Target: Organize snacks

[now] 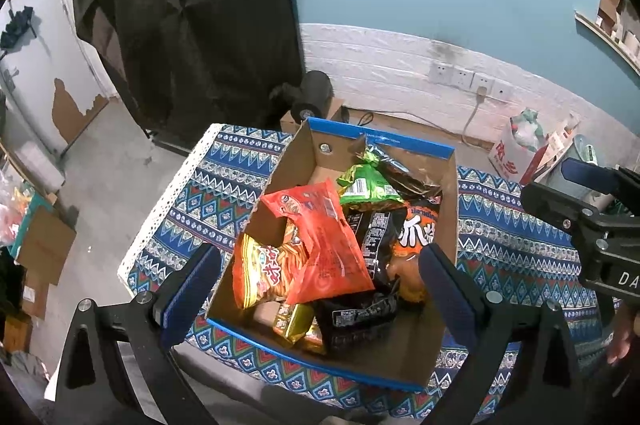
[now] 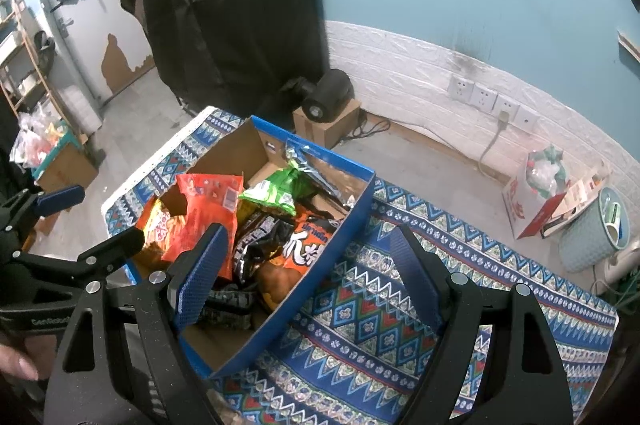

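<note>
Scene: a cardboard box (image 1: 448, 181) with blue edges stands on a counter (image 1: 516, 257) covered in a blue patterned cloth, centre of both views.
Snacks: all the packets in view lie inside the box, heaped loosely and overlapping; none lies on the cloth.
Top of heap: a red-orange packet (image 1: 328, 249) leans across a striped orange packet (image 1: 264, 273) on the box's left side.
Further in: a green packet (image 1: 368, 185) lies toward the far wall; black and orange packets fill the right side.
Left claw (image 1: 320, 293): spread wide, holding nothing, hanging over the box, probably lined up on the heap.
Right claw (image 2: 304, 273): also wide and empty, straddling the box's right wall.
Stage: fits either a box just filled or one awaiting sorting.
Unclear: what lies beneath the heap is hidden.
</note>
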